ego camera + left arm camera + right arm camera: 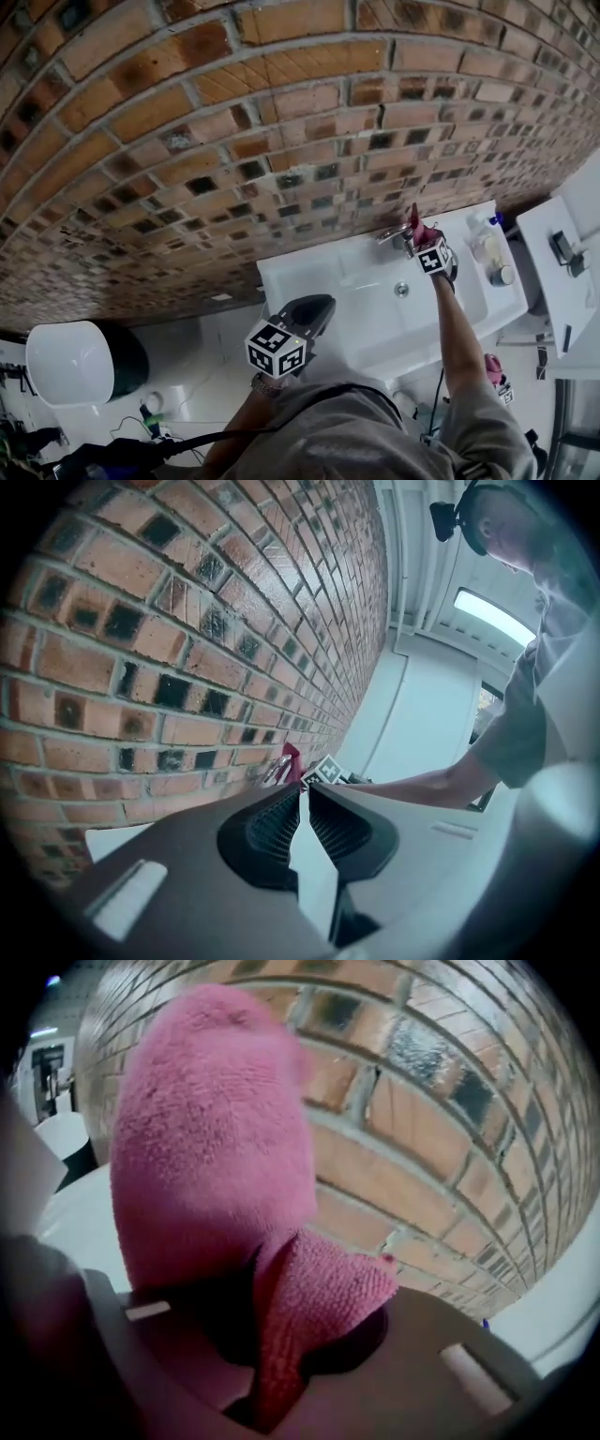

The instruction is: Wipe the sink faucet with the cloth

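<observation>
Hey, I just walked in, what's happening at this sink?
A person is working at a white sink below a brick wall. The right gripper has its jaws clamped on a pink cloth, held at the faucet at the sink's back. The left gripper hangs near the sink's front, jaws together and empty.

At the sink's (309,281) back edge, the faucet (392,235) is partly behind the cloth (418,227). In the right gripper view the cloth blocks it entirely. The bottles (487,246) on the sink's right corner are too small to identify.
</observation>
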A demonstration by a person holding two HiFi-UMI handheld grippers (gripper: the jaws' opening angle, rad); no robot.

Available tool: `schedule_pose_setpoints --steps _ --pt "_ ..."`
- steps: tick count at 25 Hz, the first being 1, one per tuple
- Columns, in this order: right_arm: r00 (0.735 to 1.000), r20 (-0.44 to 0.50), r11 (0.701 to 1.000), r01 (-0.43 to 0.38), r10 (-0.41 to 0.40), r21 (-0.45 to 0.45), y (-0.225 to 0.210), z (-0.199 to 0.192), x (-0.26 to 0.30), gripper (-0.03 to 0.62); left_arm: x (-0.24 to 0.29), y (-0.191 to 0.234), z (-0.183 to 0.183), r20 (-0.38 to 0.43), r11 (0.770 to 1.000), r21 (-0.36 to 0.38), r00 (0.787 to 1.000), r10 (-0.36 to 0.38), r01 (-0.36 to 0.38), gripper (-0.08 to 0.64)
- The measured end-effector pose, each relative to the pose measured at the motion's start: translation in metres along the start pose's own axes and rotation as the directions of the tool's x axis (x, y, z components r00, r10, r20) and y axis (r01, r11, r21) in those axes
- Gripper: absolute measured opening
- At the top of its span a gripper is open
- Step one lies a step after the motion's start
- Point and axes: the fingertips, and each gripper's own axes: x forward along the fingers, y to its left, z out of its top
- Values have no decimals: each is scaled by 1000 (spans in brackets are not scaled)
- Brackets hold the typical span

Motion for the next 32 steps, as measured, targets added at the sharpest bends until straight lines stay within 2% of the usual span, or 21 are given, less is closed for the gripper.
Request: schedule_pose_setpoints --steps 2,5,8,11,14,16,18,20,23,25,27,28,29,30,31,32 --pt "1000 -1 999 -14 14 -34 11 -3 2 37 7 -3 -2 -14 1000 4 1000 -15 15 52" --pt "999 -49 1000 9 -10 -4 21 1 -2 35 17 -5 -3 -25 999 13 999 -35 35 52" --pt "996 -92 996 -13 20 86 35 5 -11 35 25 -8 -1 -28 999 19 998 -48 49 52" --pt "997 -43 969 -58 70 242 46 8 -20 35 26 -13 4 -16 998 26 998 -56 56 52" --pt "993 69 952 -109 93 284 55 28 -28 35 18 -13 9 12 999 29 999 -45 45 52" --pt "985 161 969 -98 62 228 59 48 -40 37 10 -13 10 31 999 31 999 -34 33 52" --pt "974 227 987 -53 17 152 61 70 -52 37 -2 -13 12 52 999 35 998 -21 19 52" --pt "973 229 997 -17 -2 79 67 84 -60 37 -15 -15 15 79 999 37 997 -11 8 52" --pt "984 175 999 -3 12 -52 92 83 -70 37 -33 -26 16 119 999 37 993 -13 9 51" --pt "982 172 986 -51 79 -159 129 79 -87 37 -46 -37 11 128 999 34 991 -25 21 52" --pt "951 212 940 -154 225 -305 187 85 -120 37 -56 -48 3 130 999 26 991 -40 37 52" --pt "932 235 918 -186 278 -349 215 90 -142 38 -60 -52 -1 130 999 20 990 -46 43 51" --pt "915 266 919 -207 304 -335 237 94 -165 38 -64 -56 -5 129 999 11 991 -46 45 51" --pt "898 312 938 -238 312 -252 251 97 -189 38 -67 -59 -10 125 999 -1 991 -42 43 51" --pt "878 366 951 -286 308 -114 261 97 -213 38 -71 -61 -17 118 999 -14 992 -34 36 49" --pt "859 419 939 -342 294 42 267 93 -236 38 -74 -62 -24 107 999 -25 994 -23 26 47"
